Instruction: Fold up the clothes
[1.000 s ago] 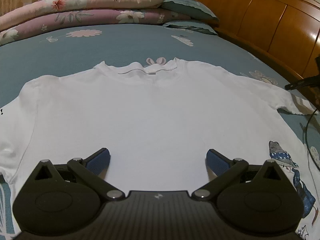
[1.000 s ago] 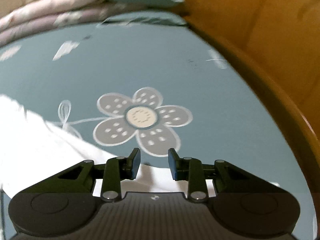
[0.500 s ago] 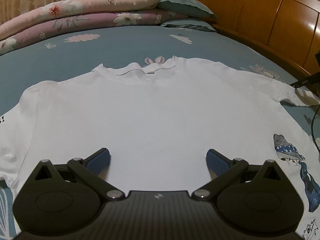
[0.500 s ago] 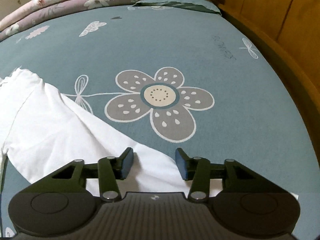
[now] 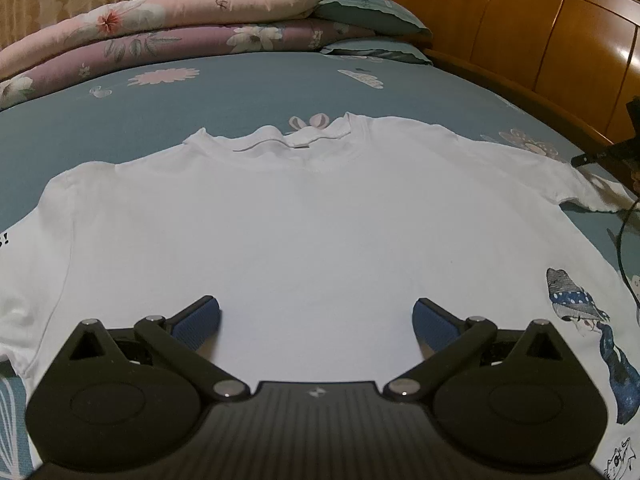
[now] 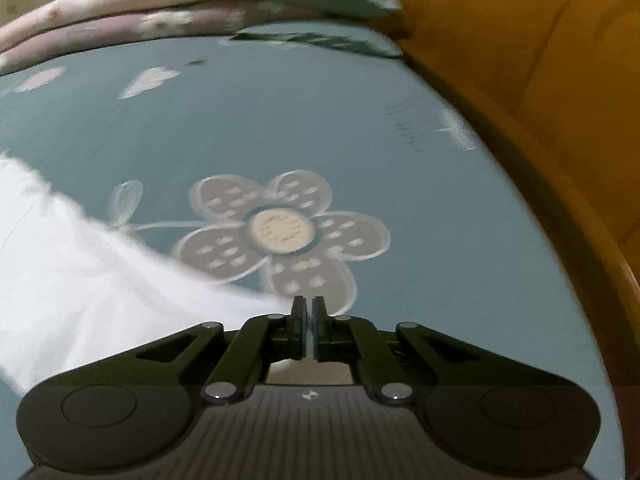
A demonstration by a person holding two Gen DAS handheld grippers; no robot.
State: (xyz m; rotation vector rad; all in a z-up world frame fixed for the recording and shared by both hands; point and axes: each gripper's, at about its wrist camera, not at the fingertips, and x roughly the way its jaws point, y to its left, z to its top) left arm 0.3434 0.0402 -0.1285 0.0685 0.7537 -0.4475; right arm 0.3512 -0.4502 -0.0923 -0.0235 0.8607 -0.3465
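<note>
A white T-shirt point(image 5: 304, 224) lies spread flat on the bed point(image 5: 240, 96), neck toward the folded quilts point(image 5: 168, 28) and pillows point(image 5: 368, 16) at the far end, both sleeves out to the sides. The fold looks to be just starting with the sleeve on the right. The right tongs point(image 6: 307, 312) are pinched together, and the edge of that sleeve point(image 6: 120, 280) runs right up to their tips, so they appear to have nipped the cloth, though blur hides the contact itself. The left tongs point(image 5: 316, 320) stand wide over the lower middle of the shirt, gripping nothing. The next move likely calls for lifting the sleeve and carrying it inward across the chest, with the left tongs free to pin the body cloth. No brand or label can be read; only a black exclamation mark point(image 5: 5, 239) shows at the left edge, and the bed sheet carries printed flowers and cartoon figures point(image 5: 580, 312).
</note>
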